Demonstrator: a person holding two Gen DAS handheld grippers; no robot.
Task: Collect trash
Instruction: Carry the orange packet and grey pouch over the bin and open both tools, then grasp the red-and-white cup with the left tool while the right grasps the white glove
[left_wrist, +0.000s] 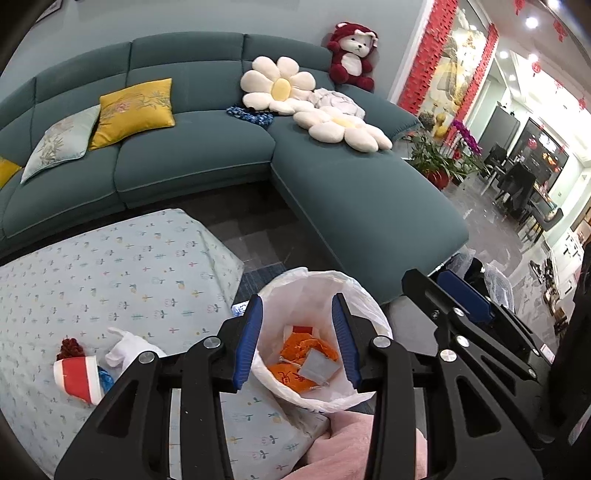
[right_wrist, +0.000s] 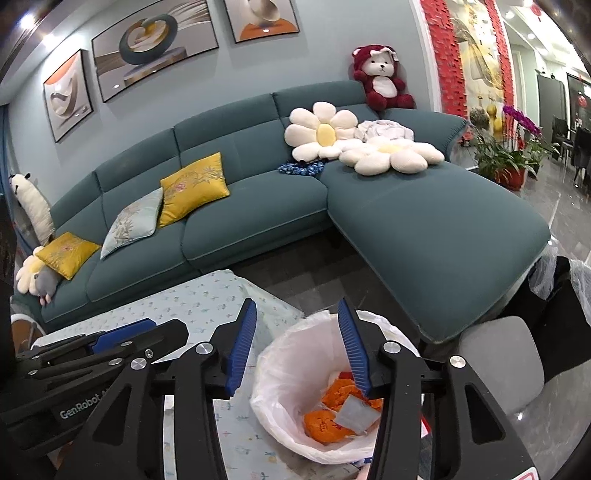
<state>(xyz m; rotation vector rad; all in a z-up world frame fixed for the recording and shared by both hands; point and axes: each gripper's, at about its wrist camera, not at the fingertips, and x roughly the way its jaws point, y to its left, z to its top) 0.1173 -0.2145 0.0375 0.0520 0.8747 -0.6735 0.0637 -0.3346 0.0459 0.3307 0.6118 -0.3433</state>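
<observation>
Two tools open over the lined bin

Both tools hang above the trash bin (left_wrist: 325, 339), which stands just off the corner of the cloth-covered bench (left_wrist: 110, 266). The left tool (left_wrist: 298, 341) has its blue pads parted, with nothing between them; seen through the gap, the bin's mouth lies directly below. The right tool (right_wrist: 299, 350) is likewise parted and holds nothing; its right pad hangs over the bin's opening and its left pad over the bench edge. Each tool shows in the other's view, close alongside.

Inside the white liner lie orange wrappers (left_wrist: 306, 354) and a small grey packet (right_wrist: 356, 411), well below the rim. The liner's edge folds loosely outward all round.

On the bench, more trash sits to the left of the bin: a red and white paper cup (left_wrist: 79, 374) lying on its side, a crumpled white tissue (left_wrist: 125, 349) just beside it, and a dark red cluster (left_wrist: 70, 347) touching the cup's top. The bench cloth drapes over the corner near the bin.

Beyond, a strip of dark floor (left_wrist: 255, 240) runs between the bench and the teal sofa (left_wrist: 207, 162). The sofa's chaise reaches forward on the right, its front corner close to the bin's far side. A grey stool (right_wrist: 495, 365) stands just right of the bin.
</observation>
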